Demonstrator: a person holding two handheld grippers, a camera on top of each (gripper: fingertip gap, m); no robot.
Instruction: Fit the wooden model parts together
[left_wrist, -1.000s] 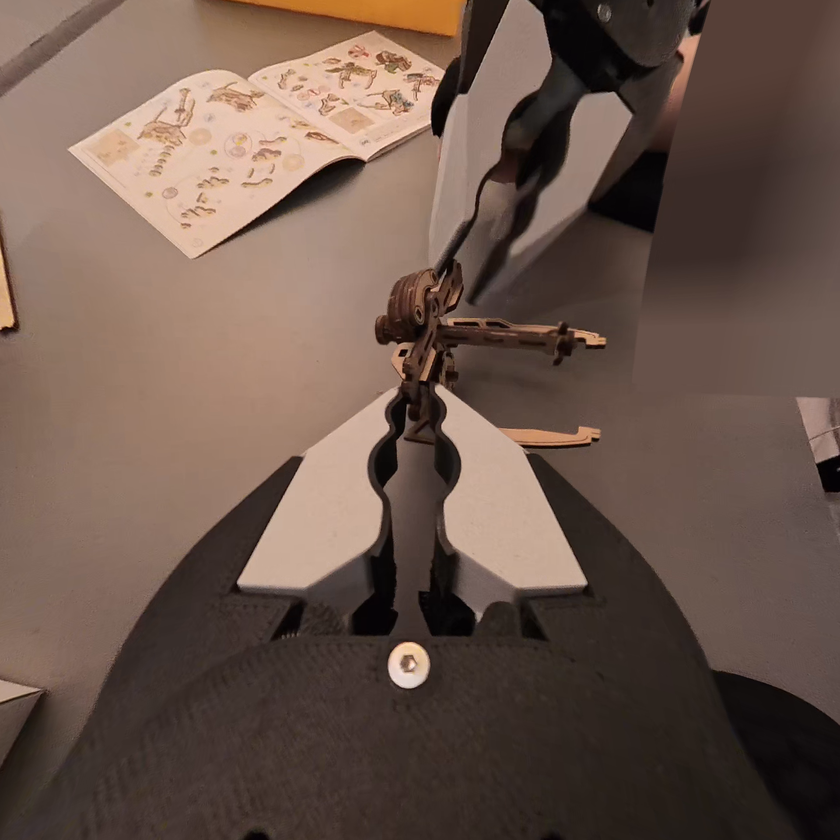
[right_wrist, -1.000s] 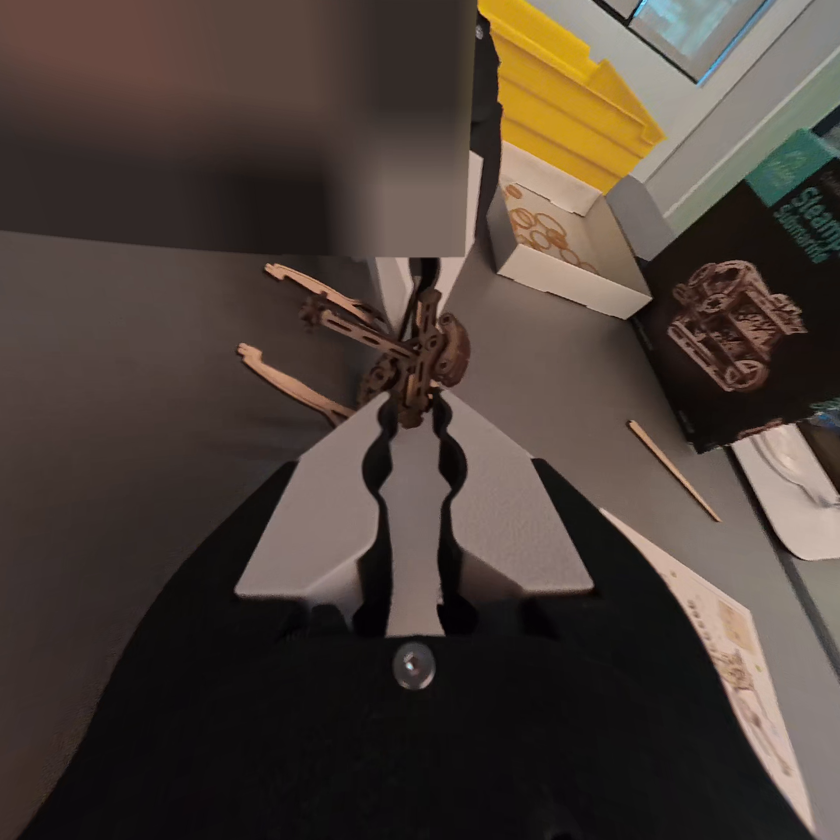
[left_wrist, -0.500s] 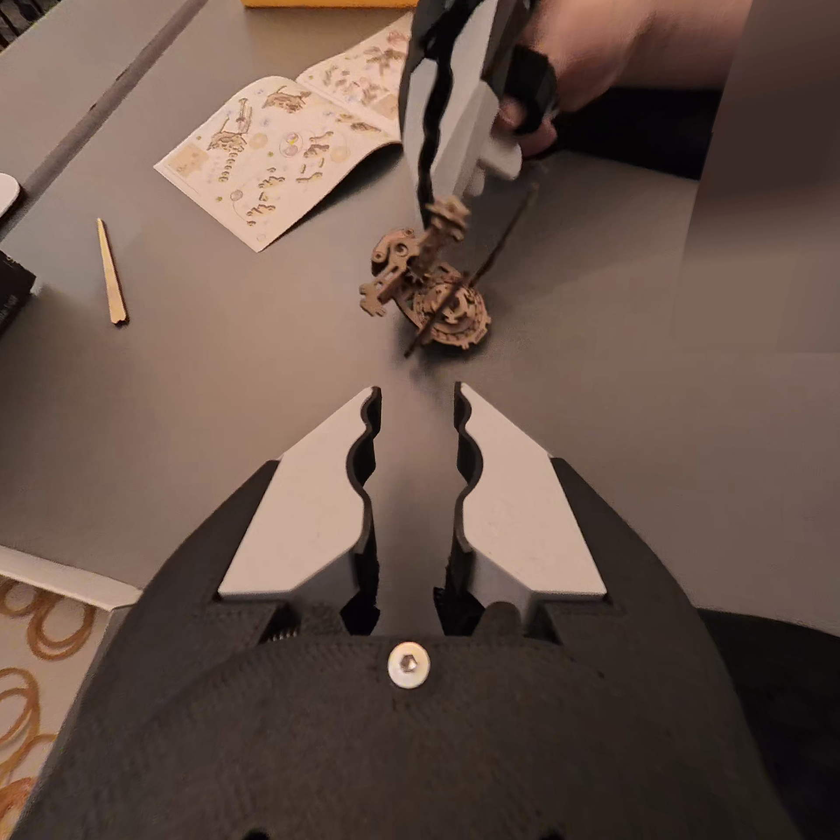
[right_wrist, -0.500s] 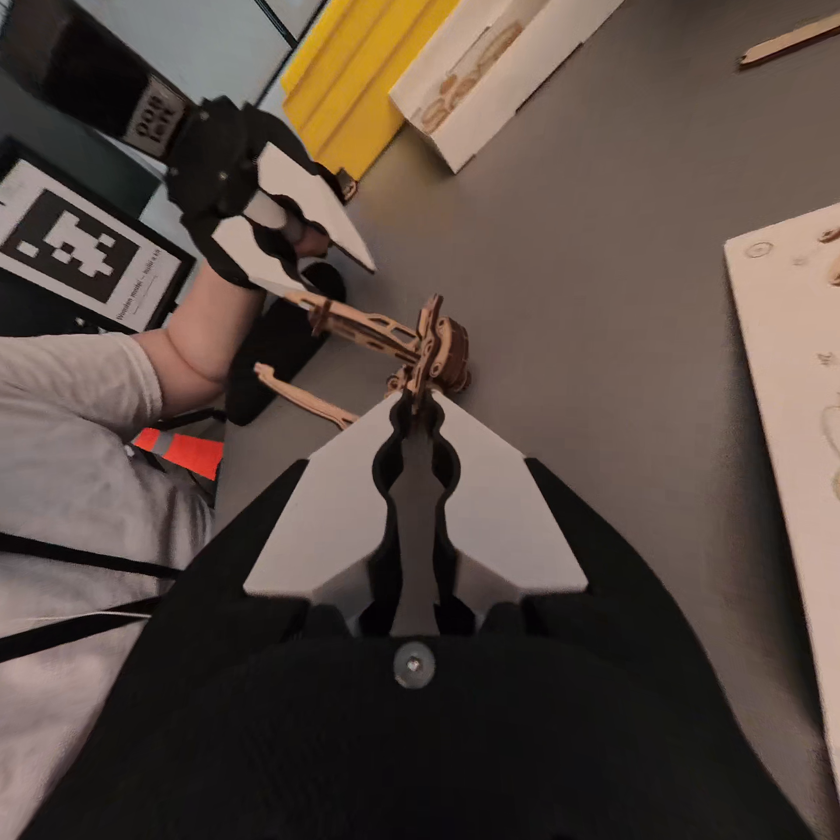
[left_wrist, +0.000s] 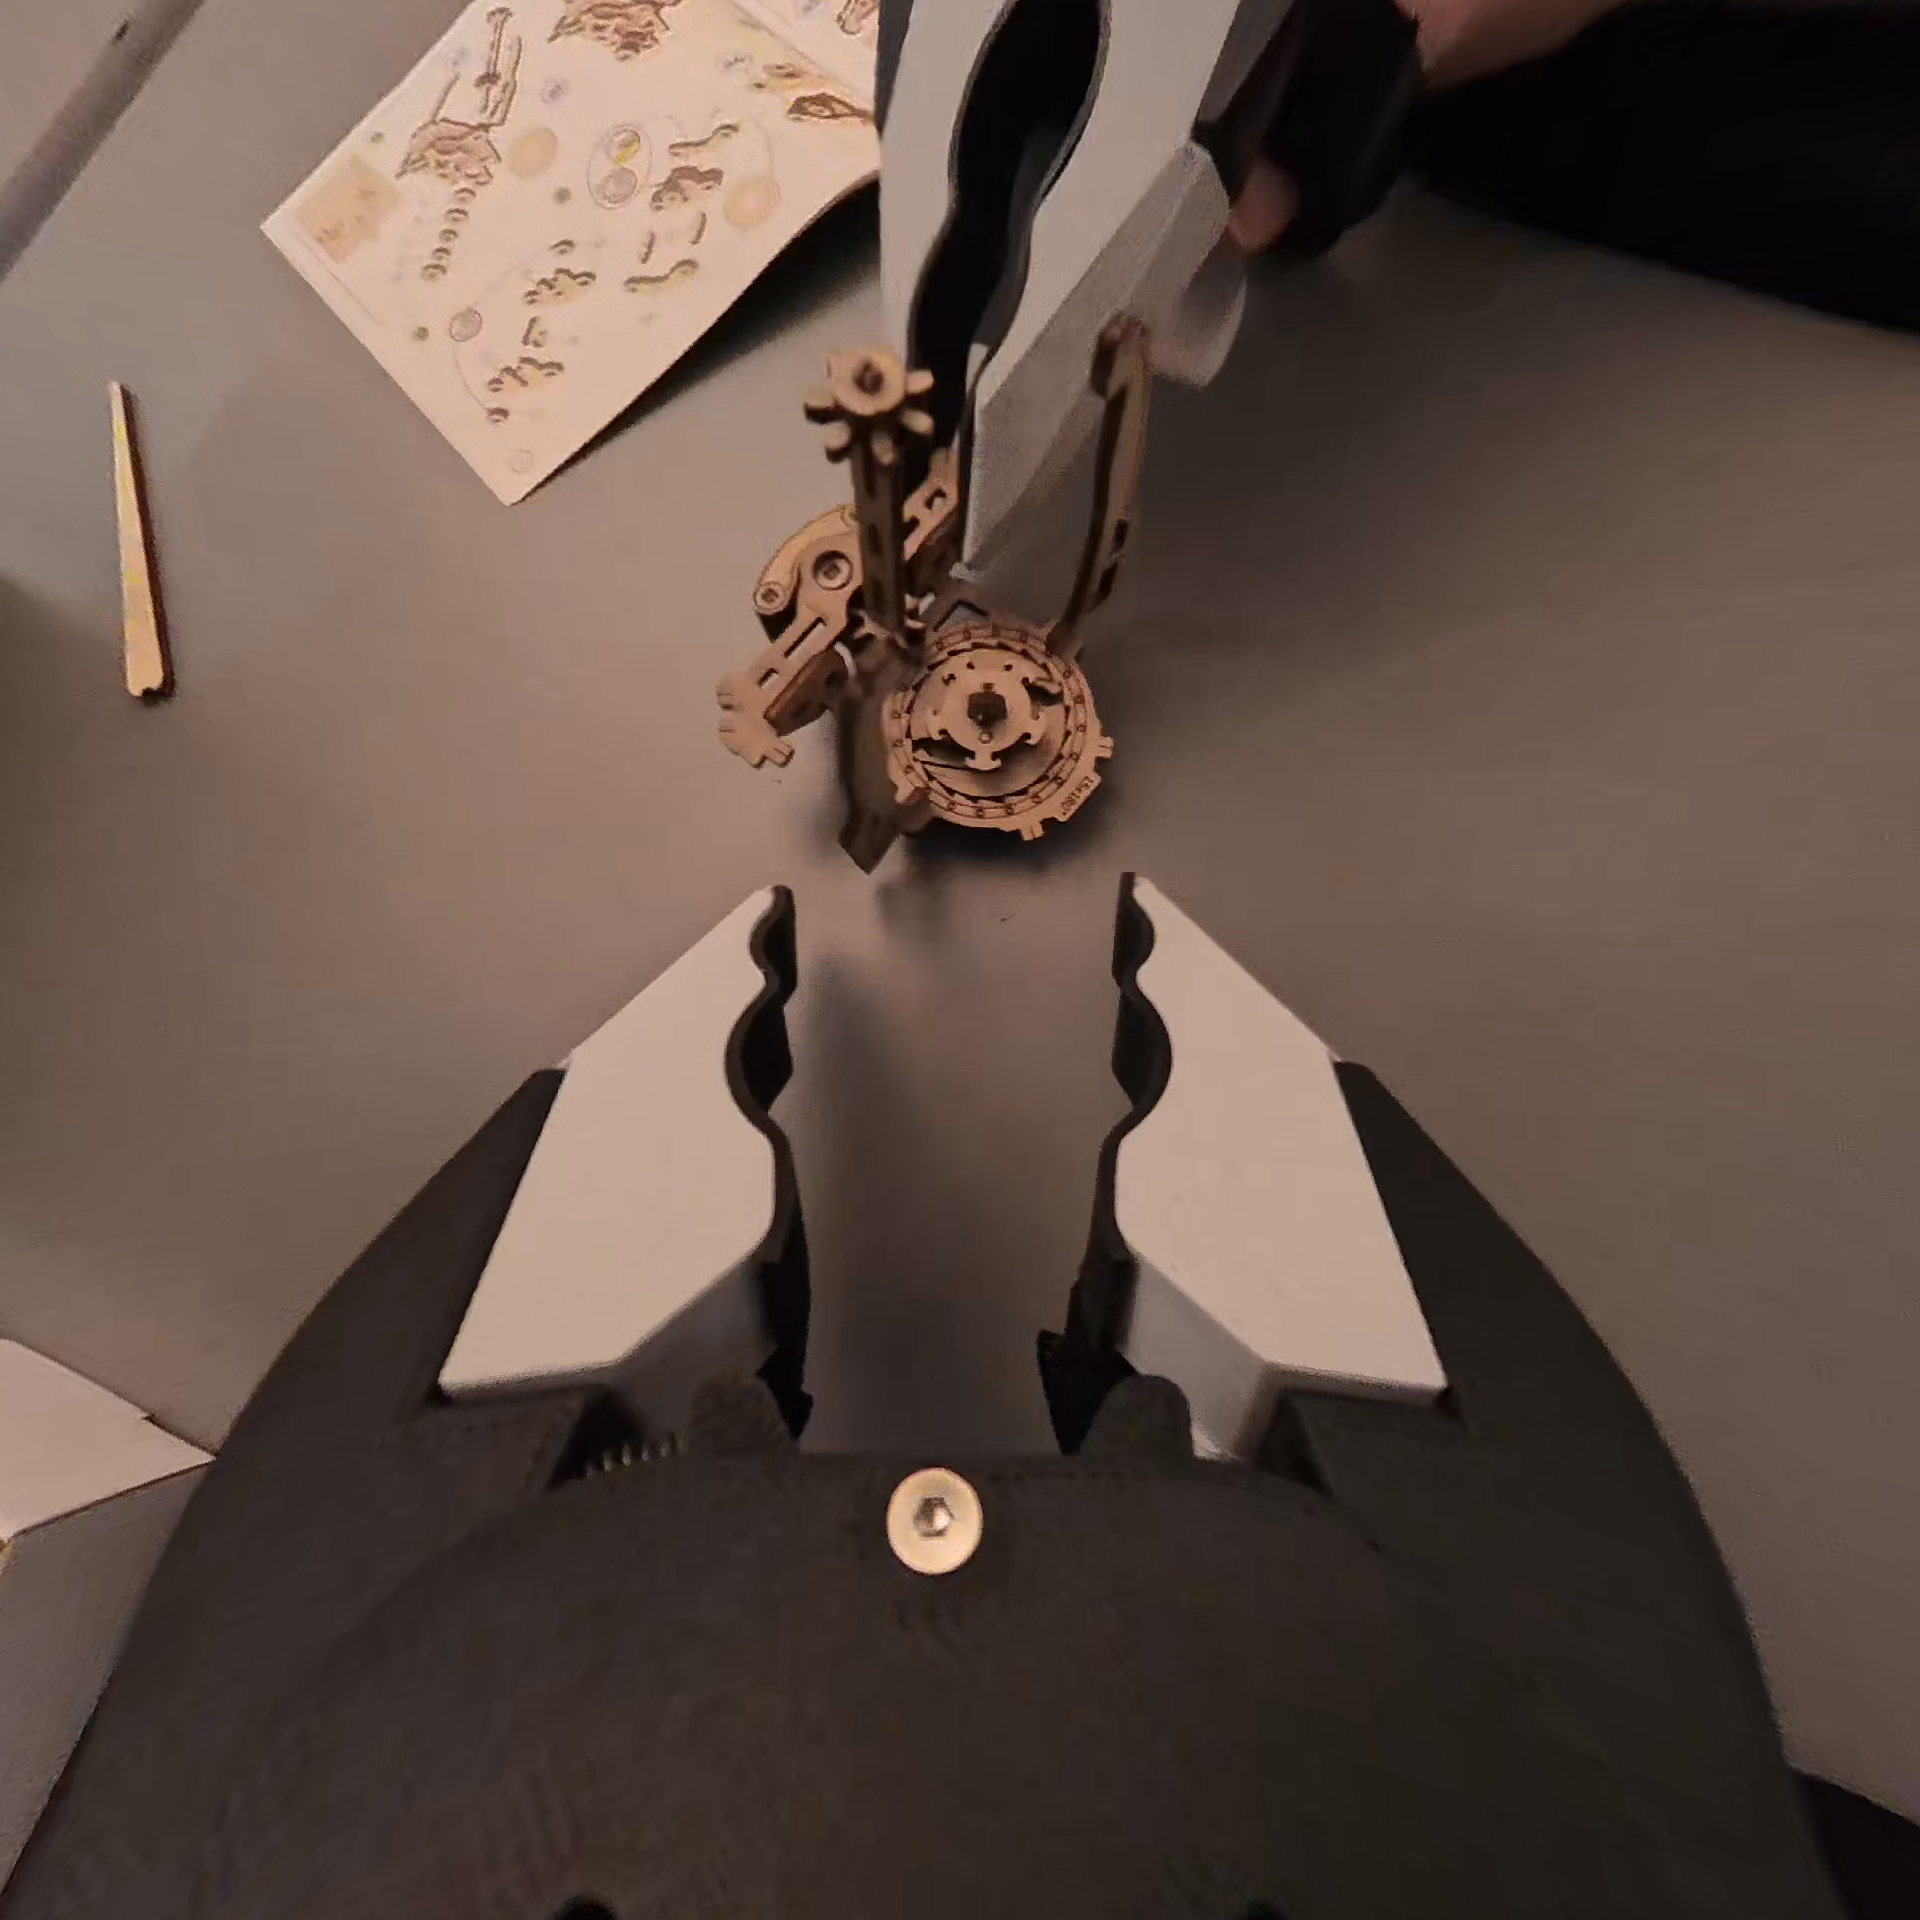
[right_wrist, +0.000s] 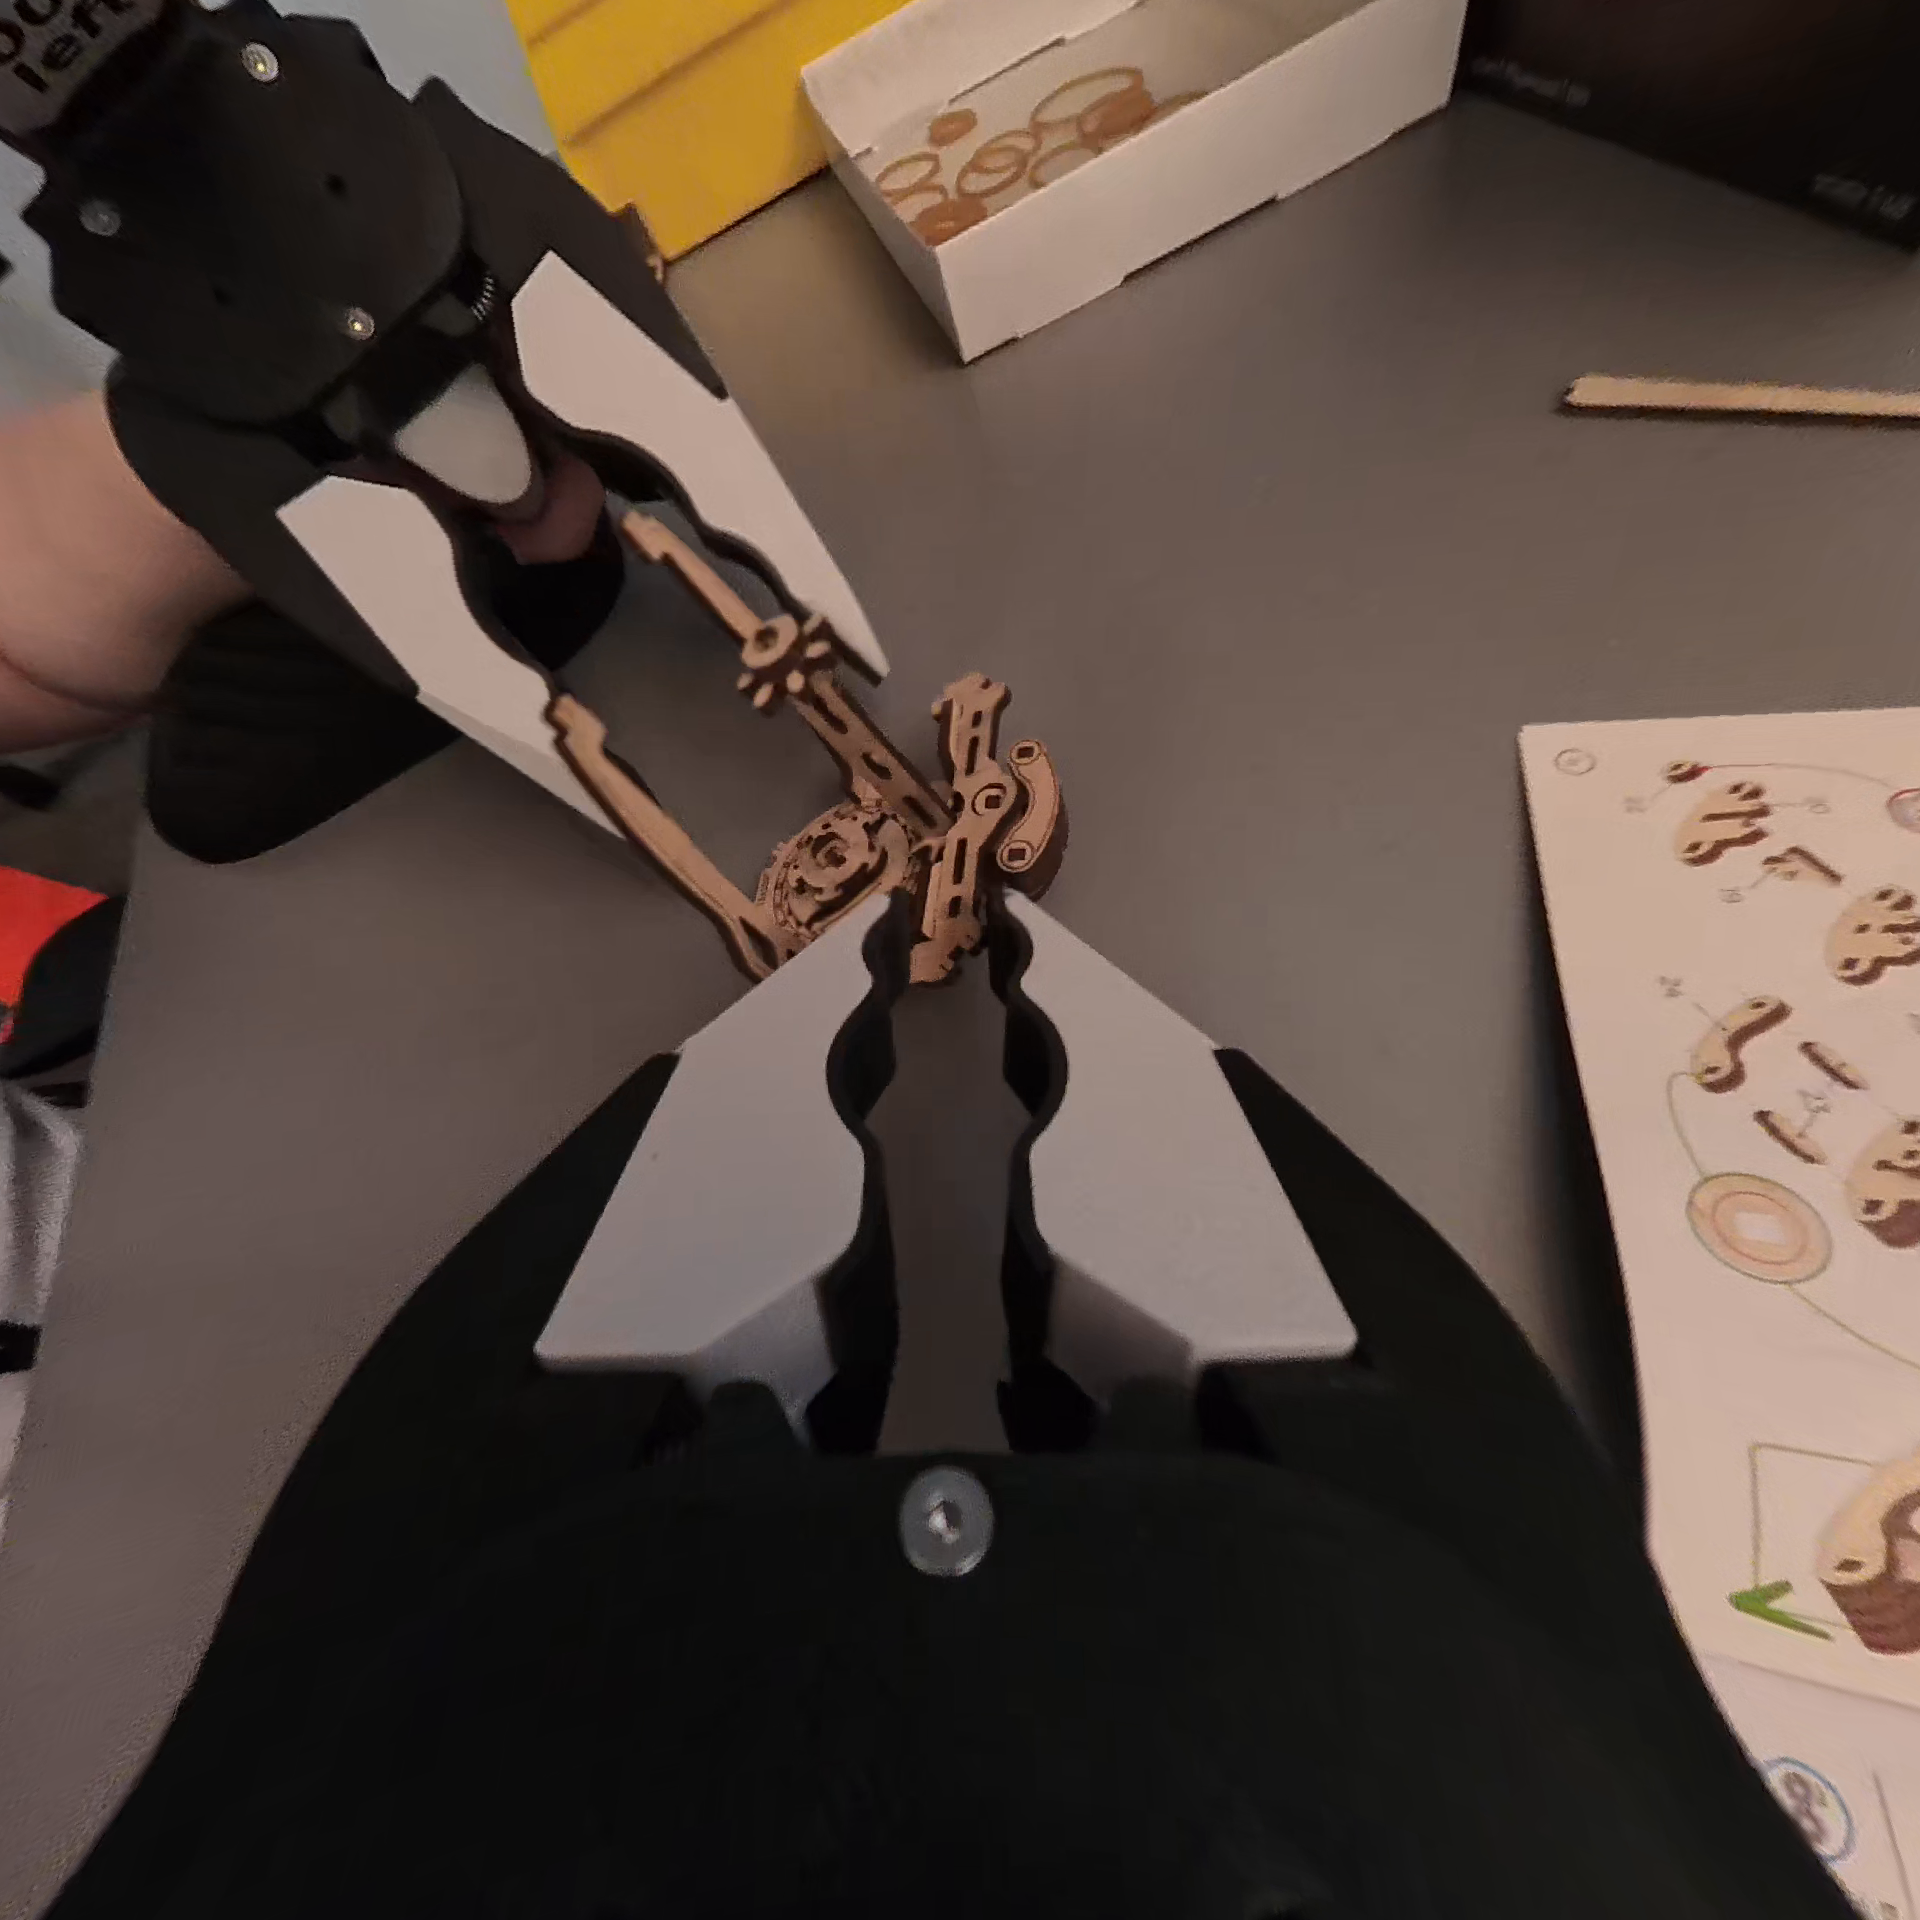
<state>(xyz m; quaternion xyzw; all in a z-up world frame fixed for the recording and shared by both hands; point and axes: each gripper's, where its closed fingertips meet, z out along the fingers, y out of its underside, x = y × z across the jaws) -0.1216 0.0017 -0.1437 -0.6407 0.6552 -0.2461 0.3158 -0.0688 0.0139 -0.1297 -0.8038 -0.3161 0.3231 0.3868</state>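
The wooden model, a small assembly with a geared disc and two long thin arms, sits low over the grey table. My right gripper is shut on a flat link at the model's near end. In the left wrist view it comes down from the top. My left gripper is open and empty, just short of the disc. In the right wrist view it faces me, and the model's two arms reach in between its spread fingers without touching them.
An open instruction booklet lies on the table, at the right in the right wrist view. A loose wooden stick lies apart. A white box of wooden rings, a yellow bin and a dark carton stand at the back. Across from one pair of fingers to the other is roughly 6 cm.
My left gripper let go of the model, opened wide and pulled back, then came close again. My right gripper kept its hold and turned the model so the disc faces the left gripper.
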